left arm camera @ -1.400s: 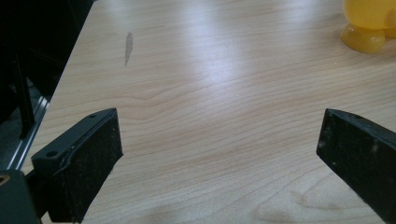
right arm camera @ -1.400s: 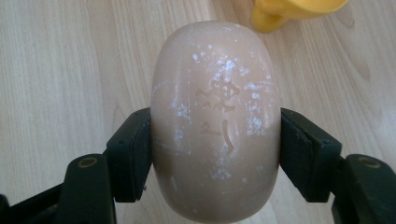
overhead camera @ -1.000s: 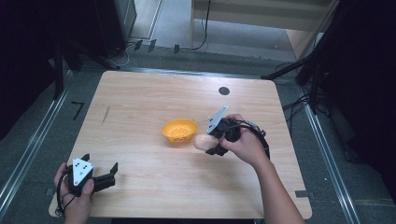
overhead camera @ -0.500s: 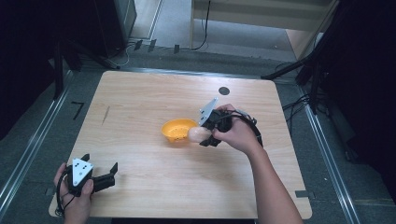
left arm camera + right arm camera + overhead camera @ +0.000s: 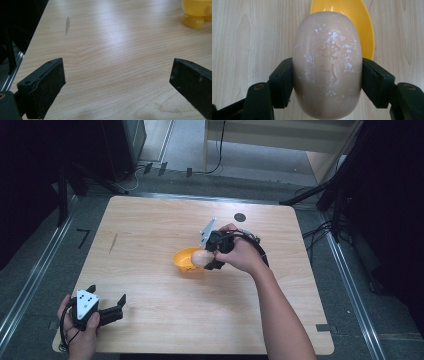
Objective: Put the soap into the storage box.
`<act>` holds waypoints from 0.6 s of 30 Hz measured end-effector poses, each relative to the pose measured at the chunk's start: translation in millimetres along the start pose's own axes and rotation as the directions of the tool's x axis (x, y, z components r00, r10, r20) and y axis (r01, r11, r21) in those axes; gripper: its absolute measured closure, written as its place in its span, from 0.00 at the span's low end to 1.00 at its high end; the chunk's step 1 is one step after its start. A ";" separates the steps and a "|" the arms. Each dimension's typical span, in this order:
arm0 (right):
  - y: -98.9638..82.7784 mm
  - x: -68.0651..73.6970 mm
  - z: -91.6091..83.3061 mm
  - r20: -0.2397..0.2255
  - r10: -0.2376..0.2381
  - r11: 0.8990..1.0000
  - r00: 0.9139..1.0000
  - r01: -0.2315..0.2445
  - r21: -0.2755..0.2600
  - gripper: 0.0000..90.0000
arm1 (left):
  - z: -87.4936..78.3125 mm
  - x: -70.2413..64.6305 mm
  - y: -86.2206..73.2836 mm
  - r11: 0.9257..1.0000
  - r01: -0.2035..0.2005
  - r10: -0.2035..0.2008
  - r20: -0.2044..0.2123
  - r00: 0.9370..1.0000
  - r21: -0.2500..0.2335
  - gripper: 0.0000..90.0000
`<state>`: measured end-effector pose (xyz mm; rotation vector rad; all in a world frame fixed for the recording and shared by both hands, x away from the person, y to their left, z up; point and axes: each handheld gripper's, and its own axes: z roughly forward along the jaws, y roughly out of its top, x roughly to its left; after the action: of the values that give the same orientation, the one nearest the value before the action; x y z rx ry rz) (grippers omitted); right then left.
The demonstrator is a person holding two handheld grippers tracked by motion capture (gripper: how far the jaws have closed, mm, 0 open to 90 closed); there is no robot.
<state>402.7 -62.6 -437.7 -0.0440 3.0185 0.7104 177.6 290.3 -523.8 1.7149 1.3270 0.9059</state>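
Soap bar [image 5: 327, 67], hard and likely slippery, is sitting clamped across its sides by right gripper [image 5: 327, 82]; left gripper [image 5: 117, 85] is idling open.

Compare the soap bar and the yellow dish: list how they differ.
The soap bar is pale pinkish-tan; the yellow dish is bright yellow. The soap bar is a solid rounded oval with a stamped mark and white flecks; the dish is hollow and open. The soap bar is clamped in the right gripper above the table; the dish rests on the table. Both are rounded in outline.
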 end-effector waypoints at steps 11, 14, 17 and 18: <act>25.4 -9.0 13.0 -0.021 -0.041 0.998 0.999 0.042 0.039 0.37 | 0.1 0.3 0.1 1.000 0.005 -0.005 0.000 1.000 0.001 0.01; 30.8 -10.5 15.5 -0.036 -0.047 0.997 0.998 0.049 0.051 0.37 | 0.1 0.3 0.0 1.000 0.006 -0.006 -0.001 1.000 0.001 0.01; 33.6 -13.2 18.1 -0.040 -0.053 0.997 0.998 0.054 0.049 0.37 | 0.2 0.6 -0.1 1.000 0.008 -0.008 -0.001 1.000 -0.003 0.01; 33.7 -13.7 19.1 -0.046 -0.045 0.997 0.998 0.048 0.060 0.37 | 0.2 0.6 -0.1 1.000 0.010 -0.010 -0.001 1.000 -0.003 0.01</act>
<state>415.7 -23.7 -439.1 -0.1297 3.0682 0.6220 177.8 291.0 -524.0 1.7036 1.3332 0.9032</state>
